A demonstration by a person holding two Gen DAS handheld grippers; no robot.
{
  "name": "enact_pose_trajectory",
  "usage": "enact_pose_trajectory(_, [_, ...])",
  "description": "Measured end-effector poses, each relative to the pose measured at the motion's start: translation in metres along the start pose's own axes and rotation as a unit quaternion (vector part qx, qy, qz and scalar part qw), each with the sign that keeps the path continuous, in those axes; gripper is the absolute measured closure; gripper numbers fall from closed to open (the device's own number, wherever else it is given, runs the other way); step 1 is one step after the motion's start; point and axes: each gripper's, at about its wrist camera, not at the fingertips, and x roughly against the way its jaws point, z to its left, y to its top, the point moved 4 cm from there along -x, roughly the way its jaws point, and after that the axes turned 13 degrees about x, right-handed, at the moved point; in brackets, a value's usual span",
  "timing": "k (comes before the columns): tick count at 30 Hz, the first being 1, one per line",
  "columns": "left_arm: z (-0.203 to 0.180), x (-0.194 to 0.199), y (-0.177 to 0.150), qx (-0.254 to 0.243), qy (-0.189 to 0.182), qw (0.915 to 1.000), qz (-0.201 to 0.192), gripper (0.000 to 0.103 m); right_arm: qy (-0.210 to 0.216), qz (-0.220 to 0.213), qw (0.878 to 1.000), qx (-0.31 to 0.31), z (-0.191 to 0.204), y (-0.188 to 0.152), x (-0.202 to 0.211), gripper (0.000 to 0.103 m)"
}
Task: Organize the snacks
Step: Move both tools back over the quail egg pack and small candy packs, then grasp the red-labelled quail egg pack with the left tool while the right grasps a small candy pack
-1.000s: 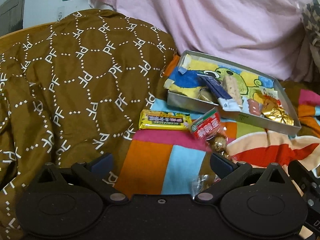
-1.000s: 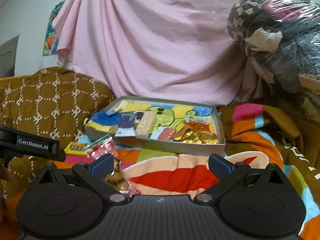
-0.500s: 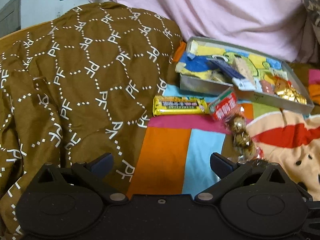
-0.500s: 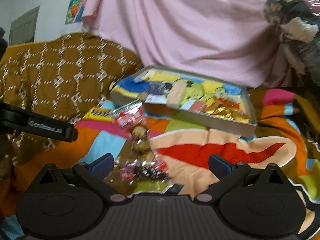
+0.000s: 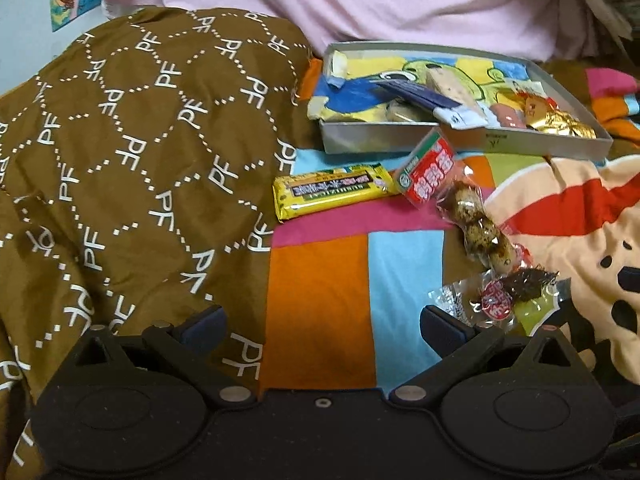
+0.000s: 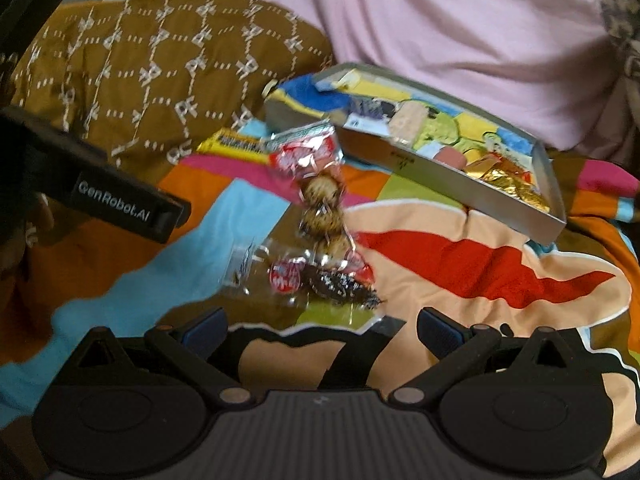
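A grey metal tray holds several snacks on the colourful blanket. In front of it lie a yellow bar, a red-topped pack of quail eggs and a clear pack of dark snack. My left gripper is open and empty above the blanket, left of the clear pack. My right gripper is open and empty just short of the clear pack.
A brown patterned quilt is heaped on the left. A pink sheet hangs behind the tray. The left gripper's body reaches in from the left of the right wrist view.
Both grippers have moved left and tilted down toward the blanket. The egg pack and the clear pack now lie closer in the right wrist view. Both stay open.
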Motion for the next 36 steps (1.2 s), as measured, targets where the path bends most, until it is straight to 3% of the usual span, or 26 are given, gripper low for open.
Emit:
enact_pose_trajectory(7, [-0.004, -0.007, 0.004, -0.017, -0.013, 0.9996, -0.018, 0.001, 0.001, -0.018, 0.999, 0.049, -0.006, 0.002, -0.005, 0.000])
enact_pose_trajectory(13, [-0.008, -0.012, 0.007, -0.015, -0.016, 0.9994, -0.028, 0.001, 0.023, -0.057, 0.995, 0.075, -0.020, 0.004, -0.016, 0.000])
enact_pose_trajectory(19, [-0.013, -0.016, 0.008, -0.048, -0.030, 0.9978, -0.036, 0.001, 0.051, -0.084, 0.989, 0.107, -0.022, 0.007, -0.025, 0.000])
enact_pose_trajectory(28, [-0.017, -0.023, 0.007, -0.061, -0.065, 0.9957, -0.024, 0.001, 0.091, -0.064, 0.987, 0.115, -0.041, -0.009, -0.023, 0.000])
enact_pose_trajectory(36, [-0.031, -0.031, 0.014, -0.074, -0.109, 0.9912, -0.015, 0.001, 0.101, -0.081, 0.986, 0.105, -0.040, -0.006, -0.030, 0.002])
